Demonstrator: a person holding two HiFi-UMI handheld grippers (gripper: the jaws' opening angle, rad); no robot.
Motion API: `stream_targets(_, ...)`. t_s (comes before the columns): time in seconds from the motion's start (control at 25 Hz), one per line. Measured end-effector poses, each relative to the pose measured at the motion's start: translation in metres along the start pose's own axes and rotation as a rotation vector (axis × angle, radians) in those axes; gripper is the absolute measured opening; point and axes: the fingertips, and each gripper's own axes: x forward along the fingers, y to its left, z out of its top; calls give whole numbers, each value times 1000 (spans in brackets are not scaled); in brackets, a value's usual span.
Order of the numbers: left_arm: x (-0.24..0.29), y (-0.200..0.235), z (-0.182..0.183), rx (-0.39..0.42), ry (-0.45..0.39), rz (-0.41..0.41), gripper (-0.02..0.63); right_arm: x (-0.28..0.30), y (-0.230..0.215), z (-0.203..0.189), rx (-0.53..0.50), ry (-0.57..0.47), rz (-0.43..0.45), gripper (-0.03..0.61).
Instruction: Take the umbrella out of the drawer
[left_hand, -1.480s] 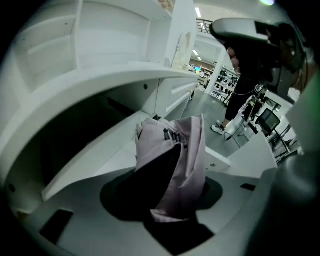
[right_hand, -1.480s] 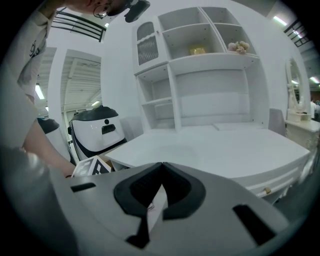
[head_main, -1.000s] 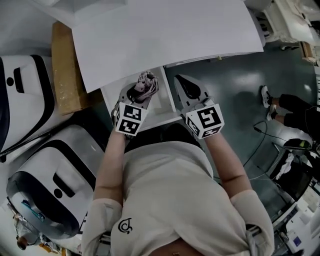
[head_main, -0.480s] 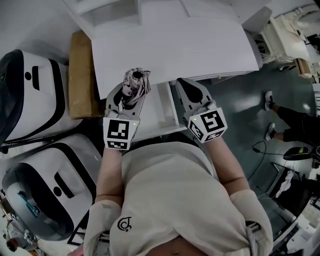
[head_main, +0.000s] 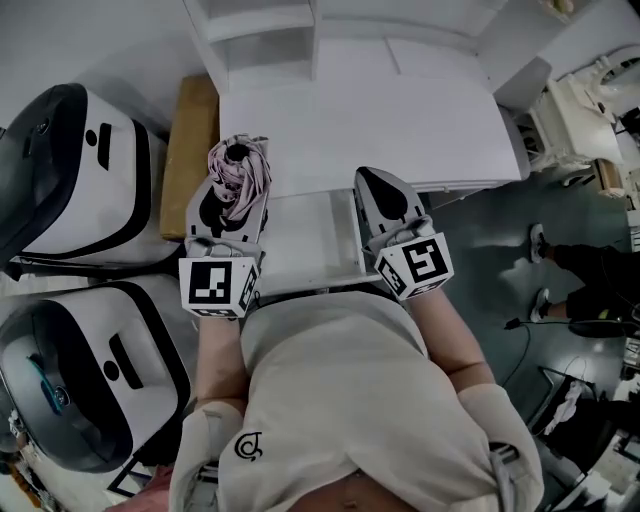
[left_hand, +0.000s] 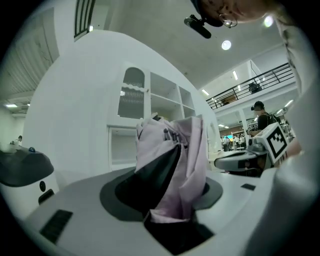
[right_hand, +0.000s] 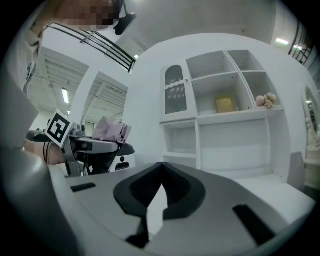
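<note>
A folded pink umbrella (head_main: 238, 170) is clamped between the jaws of my left gripper (head_main: 232, 190), lifted above the left edge of the white cabinet top (head_main: 400, 120). In the left gripper view its crumpled fabric (left_hand: 180, 160) fills the gap between the dark pads and stands upright. The open white drawer (head_main: 310, 245) lies below, between my two hands. My right gripper (head_main: 376, 178) hovers over the drawer's right side, its jaws shut (right_hand: 161, 165) with nothing in them. In the right gripper view the left gripper (right_hand: 95, 145) shows at the left with the umbrella (right_hand: 111, 130) on top.
Two large white and black machines (head_main: 75, 175) (head_main: 80, 390) stand at the left beside a brown cardboard box (head_main: 192, 150). A white shelf unit (right_hand: 225, 110) holds a yellow box (right_hand: 225, 104) and a plush toy (right_hand: 265, 100). A person's legs (head_main: 585, 265) are on the floor at right.
Both grippers have risen. The left one has lifted the umbrella up out of the drawer and to the left, level with the cabinet top. The right one stayed shut.
</note>
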Motion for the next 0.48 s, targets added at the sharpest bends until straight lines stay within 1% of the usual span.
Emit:
stream_targets(0.2, -22, 6, 11, 12, -46, 43, 229, -3, 21, 11, -23, -38, 38, 5)
stream_targets(0.48, -28, 5, 14, 10, -48, 59, 229, -9, 28, 7, -28, -20, 79, 5)
